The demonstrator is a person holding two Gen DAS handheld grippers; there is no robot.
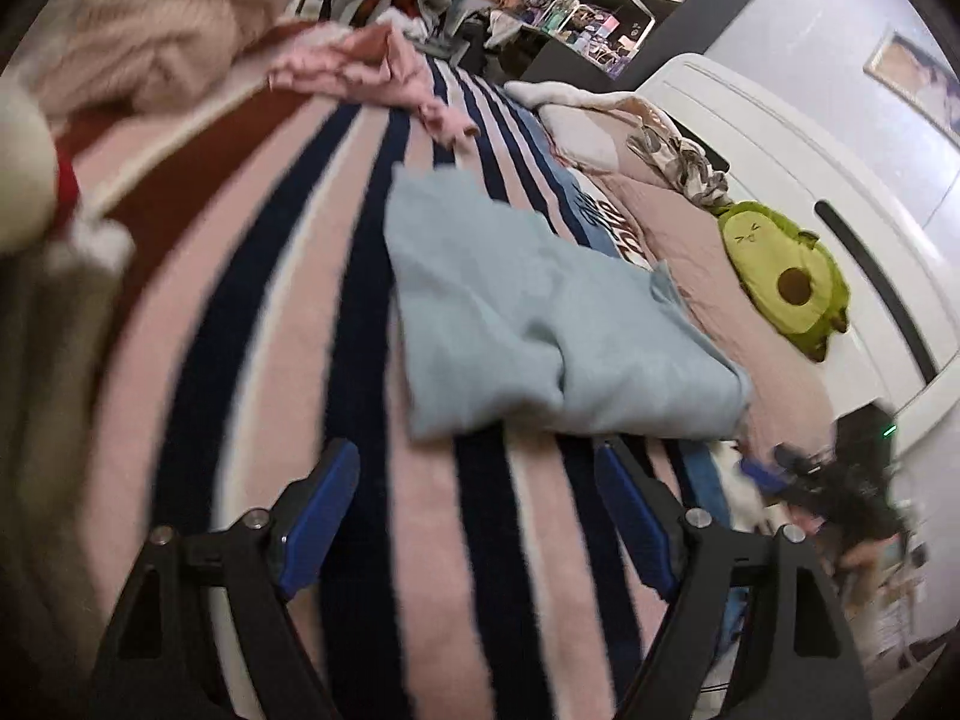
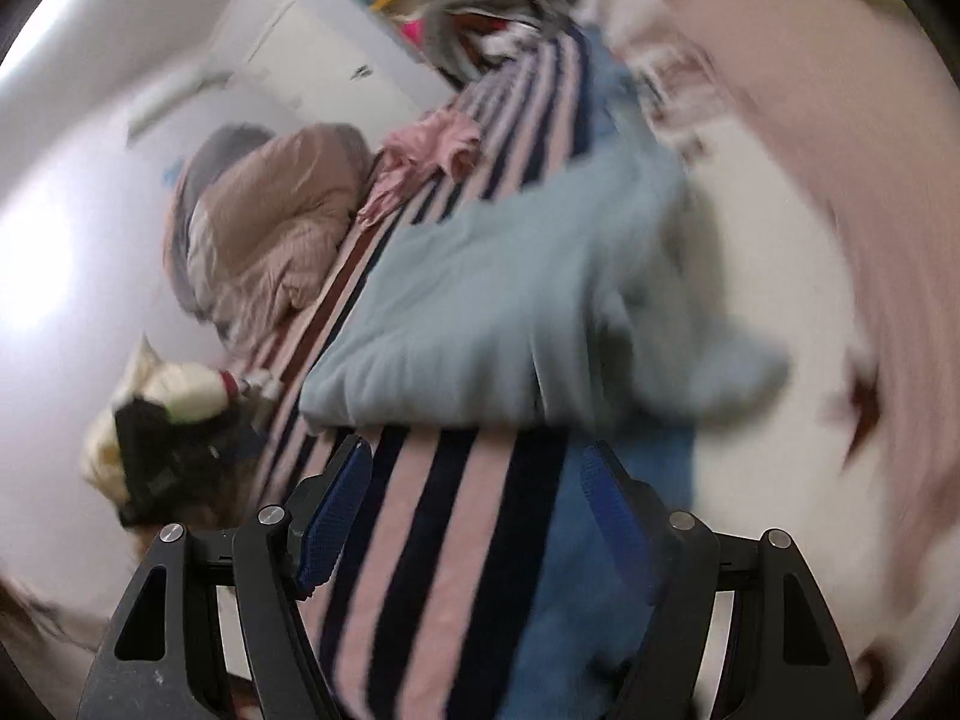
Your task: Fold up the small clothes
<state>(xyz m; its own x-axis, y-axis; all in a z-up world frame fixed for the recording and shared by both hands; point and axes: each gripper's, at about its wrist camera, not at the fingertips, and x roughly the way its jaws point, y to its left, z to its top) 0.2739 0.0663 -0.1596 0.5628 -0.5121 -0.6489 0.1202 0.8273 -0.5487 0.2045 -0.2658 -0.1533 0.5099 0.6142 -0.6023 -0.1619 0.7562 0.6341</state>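
Note:
A light blue garment (image 1: 528, 312) lies folded over on the striped pink, navy and white blanket (image 1: 288, 312). My left gripper (image 1: 474, 468) is open and empty, hovering just short of the garment's near edge. In the right wrist view the same garment (image 2: 480, 312) lies ahead, blurred by motion. My right gripper (image 2: 474, 468) is open and empty, just short of its near edge. A crumpled pink garment (image 1: 372, 66) lies farther up the blanket; it also shows in the right wrist view (image 2: 432, 144).
A green avocado plush (image 1: 780, 270) rests on the pink bedding by the white bed frame (image 1: 810, 168). A beige quilt (image 2: 264, 228) is bunched at the bed's side. Shelves with clutter (image 1: 606, 6) stand behind. The other gripper (image 1: 840, 480) shows at right.

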